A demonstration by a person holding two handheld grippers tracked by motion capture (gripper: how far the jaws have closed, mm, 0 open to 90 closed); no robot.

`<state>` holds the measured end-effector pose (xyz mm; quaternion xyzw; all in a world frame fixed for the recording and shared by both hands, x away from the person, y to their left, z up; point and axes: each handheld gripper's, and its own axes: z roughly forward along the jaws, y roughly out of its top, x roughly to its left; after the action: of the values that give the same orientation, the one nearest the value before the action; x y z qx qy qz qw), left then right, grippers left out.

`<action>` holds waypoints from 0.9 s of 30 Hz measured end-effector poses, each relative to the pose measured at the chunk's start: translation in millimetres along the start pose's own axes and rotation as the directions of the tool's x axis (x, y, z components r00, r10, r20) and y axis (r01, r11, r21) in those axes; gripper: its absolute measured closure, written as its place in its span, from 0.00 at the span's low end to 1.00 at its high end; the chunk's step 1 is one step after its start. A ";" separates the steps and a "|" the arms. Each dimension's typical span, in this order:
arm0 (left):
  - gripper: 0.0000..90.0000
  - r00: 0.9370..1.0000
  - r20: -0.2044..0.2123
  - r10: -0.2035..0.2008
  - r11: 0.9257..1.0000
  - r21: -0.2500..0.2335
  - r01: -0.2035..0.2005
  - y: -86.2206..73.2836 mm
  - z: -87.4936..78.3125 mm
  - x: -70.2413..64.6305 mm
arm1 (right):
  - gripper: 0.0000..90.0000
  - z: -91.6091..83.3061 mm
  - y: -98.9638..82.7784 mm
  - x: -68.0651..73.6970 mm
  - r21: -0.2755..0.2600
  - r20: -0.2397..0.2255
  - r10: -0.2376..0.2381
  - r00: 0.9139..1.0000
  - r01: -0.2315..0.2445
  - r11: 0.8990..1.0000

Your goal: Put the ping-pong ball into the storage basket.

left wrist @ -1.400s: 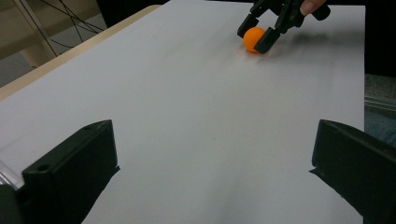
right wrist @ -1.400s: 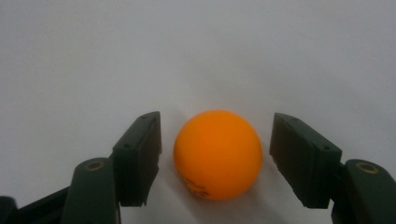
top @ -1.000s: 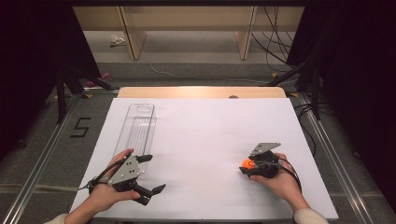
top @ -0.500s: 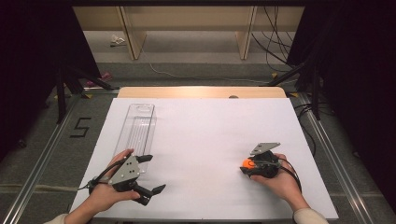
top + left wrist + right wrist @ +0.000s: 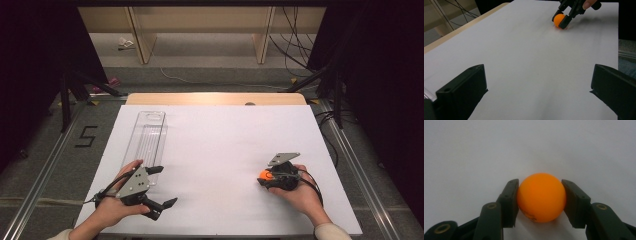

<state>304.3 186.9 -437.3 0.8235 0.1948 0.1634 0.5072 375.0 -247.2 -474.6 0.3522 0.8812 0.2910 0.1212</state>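
Note:
An orange ball [image 5: 541, 196] rests on the white table sheet [image 5: 220, 145] at the near right. My right gripper [image 5: 540, 192] has just been closing on it, and both pads [image 5: 511, 195] now press its sides. The high view shows that ball [image 5: 264, 175] at the tip of the right gripper [image 5: 266, 176], which a hand holds low over the sheet. At the near left, my left gripper [image 5: 162, 187] stands open with nothing between its jaws. From the left gripper view [image 5: 537, 72], the ball [image 5: 559, 19] and the right gripper [image 5: 564, 18] lie far ahead.
A long clear plastic tray [image 5: 147, 135] lies lengthwise on the left part of the sheet, just beyond the left hand. A wooden strip [image 5: 215, 98] borders the table's far edge. Metal rails run along both sides, and cables lie on the floor behind.

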 end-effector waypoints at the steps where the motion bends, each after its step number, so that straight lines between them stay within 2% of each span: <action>1: 0.00 1.000 0.000 0.000 1.000 0.000 0.000 0.0 0.0 0.0 | 0.57 -0.1 0.1 -0.1 -0.001 0.000 -0.001 1.000 0.001 1.000; 12: 0.00 1.000 0.015 0.012 1.000 -0.001 -0.012 0.8 0.4 -2.6 | 0.57 -7.8 4.1 -0.4 -0.044 0.020 -0.001 1.000 0.002 0.999; 27: 0.00 1.000 0.015 0.014 1.000 -0.002 -0.014 1.3 0.3 -2.9 | 0.57 -15.9 11.3 1.1 -0.102 0.033 -0.002 0.999 0.005 0.995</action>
<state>302.1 184.6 -436.6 0.8256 0.1850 0.1609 0.5082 373.8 -246.7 -455.1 0.3486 0.8637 0.3296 0.1540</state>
